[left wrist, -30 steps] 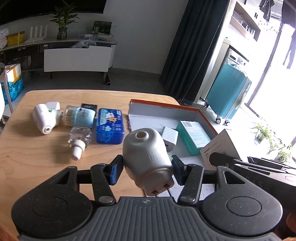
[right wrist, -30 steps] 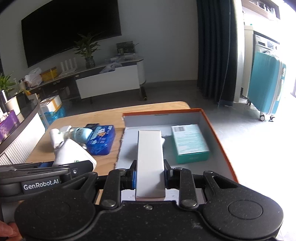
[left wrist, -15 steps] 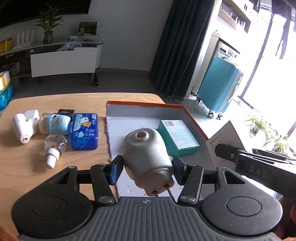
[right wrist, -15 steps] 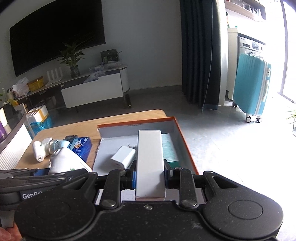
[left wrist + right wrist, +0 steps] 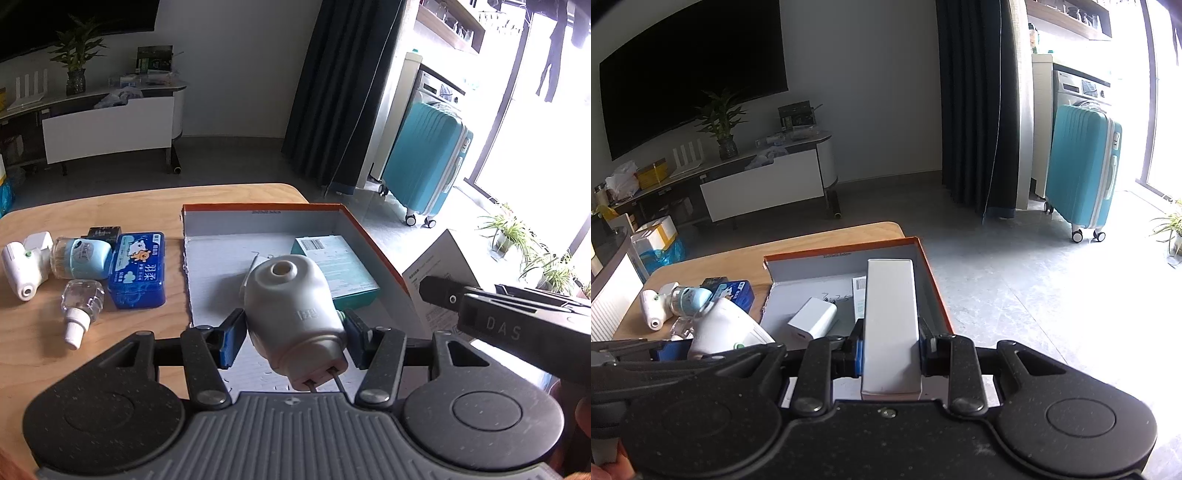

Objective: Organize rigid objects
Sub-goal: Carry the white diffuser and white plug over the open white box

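Left claw [image 5: 291, 332] clamped on the white plug-in device [image 5: 293, 310], blue pads on both of its sides, prongs pointing back toward the camera, round hole on its far end. It hangs over the near-left part of the open orange-rimmed box [image 5: 266, 208], above the white box floor. Right claw [image 5: 891, 350] clamped on the long white box [image 5: 891, 321], held lengthwise along the fingers, its far end reaching over the box interior near the right wall. Inside the orange-rimmed box: teal carton [image 5: 334, 266] lying flat toward the right side, and a small white charger [image 5: 812, 318] on the floor left of the long white box, partly hidden behind the plug-in device in the left view. On the table [image 5: 92, 350], left of the box and apart from both claws: blue tin [image 5: 138, 269], light-blue bottle [image 5: 82, 256] touching it, clear refill bottle [image 5: 82, 304] just in front, second white plug-in unit [image 5: 22, 269] at the far left, small dark packet [image 5: 104, 232] behind the tin. Right claw's body visible at the right edge of the left view, beside the left one.
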`<state>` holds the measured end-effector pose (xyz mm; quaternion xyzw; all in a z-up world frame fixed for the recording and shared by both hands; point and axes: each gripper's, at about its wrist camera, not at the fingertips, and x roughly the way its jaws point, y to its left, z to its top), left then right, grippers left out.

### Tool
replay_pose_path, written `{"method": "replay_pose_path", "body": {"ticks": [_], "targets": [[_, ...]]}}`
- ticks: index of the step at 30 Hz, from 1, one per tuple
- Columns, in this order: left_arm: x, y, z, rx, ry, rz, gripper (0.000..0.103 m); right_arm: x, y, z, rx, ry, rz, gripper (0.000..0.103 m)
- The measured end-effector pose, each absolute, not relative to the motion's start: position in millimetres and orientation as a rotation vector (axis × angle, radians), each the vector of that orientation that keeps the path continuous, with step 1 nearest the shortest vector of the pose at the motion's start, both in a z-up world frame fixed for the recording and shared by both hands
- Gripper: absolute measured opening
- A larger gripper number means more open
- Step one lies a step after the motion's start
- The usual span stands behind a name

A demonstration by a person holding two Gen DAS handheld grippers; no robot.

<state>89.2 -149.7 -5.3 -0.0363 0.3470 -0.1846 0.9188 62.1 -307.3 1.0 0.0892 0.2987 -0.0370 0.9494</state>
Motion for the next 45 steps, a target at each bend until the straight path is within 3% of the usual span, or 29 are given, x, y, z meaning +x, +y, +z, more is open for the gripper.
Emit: {"method": "replay_pose_path", "body": {"ticks": [45], "targets": [[128.7,-160.9,-1.6,-0.074,0.706,-0.367,0.056,125.0,-311.6,3.9,0.136,0.610,-0.044,0.032]]}}
